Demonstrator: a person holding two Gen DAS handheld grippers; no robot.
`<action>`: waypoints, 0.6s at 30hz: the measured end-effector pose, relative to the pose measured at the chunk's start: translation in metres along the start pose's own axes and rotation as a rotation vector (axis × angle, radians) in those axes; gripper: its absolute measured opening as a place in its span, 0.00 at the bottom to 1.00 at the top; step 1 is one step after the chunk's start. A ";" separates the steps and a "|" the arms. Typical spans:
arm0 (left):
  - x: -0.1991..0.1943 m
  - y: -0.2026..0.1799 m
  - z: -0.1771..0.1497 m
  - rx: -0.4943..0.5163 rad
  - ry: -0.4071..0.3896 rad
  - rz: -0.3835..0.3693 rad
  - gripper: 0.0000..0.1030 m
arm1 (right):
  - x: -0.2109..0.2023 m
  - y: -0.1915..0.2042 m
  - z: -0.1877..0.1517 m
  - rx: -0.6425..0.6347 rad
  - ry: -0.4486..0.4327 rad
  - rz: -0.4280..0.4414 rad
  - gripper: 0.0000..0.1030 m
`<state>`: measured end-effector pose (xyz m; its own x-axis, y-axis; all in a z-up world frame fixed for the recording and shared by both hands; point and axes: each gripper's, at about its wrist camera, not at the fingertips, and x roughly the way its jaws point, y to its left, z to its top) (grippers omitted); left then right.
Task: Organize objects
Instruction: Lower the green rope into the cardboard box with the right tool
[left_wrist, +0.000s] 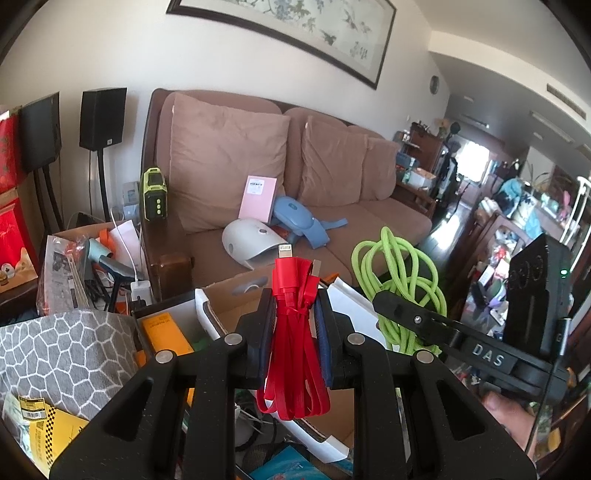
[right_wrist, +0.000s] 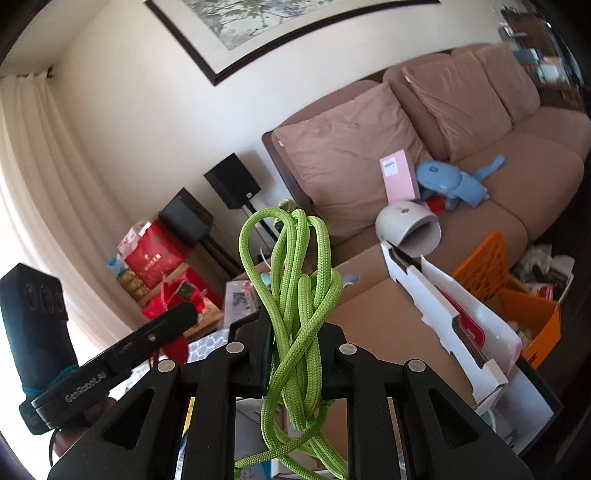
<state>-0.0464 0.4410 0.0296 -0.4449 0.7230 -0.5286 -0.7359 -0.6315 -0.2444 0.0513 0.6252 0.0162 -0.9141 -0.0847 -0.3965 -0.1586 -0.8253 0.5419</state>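
Two cable bundles held up over the clutter, one per tool. Left tool (left_wrist: 293, 314) clamped narrow on the red flat cable (left_wrist: 295, 325), tied at the middle, plug end up, loops hanging below. Right tool (right_wrist: 295, 343) pinched on the green braided cord (right_wrist: 295, 295), coils dangling above the open cardboard box (right_wrist: 384, 306). Gripped mid-bundle, probably to stop unravelling before sorting. Sofa (left_wrist: 369, 229) behind, still strewn.

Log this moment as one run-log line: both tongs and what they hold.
left tongs: shut on red flat cable | right tongs: shut on green braided cord | both bundles held above open cardboard box
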 end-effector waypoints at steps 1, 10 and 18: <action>0.000 0.000 0.000 -0.001 0.002 -0.002 0.19 | 0.001 -0.003 0.000 0.008 0.000 -0.004 0.16; 0.001 0.003 -0.001 0.001 0.010 0.000 0.19 | 0.003 -0.013 0.001 0.048 0.005 -0.003 0.16; 0.002 0.003 -0.001 0.011 0.011 0.003 0.19 | 0.017 -0.010 -0.006 0.009 0.054 -0.059 0.16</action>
<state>-0.0482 0.4401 0.0270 -0.4414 0.7181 -0.5380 -0.7400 -0.6304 -0.2343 0.0401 0.6285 -0.0006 -0.8818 -0.0661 -0.4670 -0.2152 -0.8246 0.5232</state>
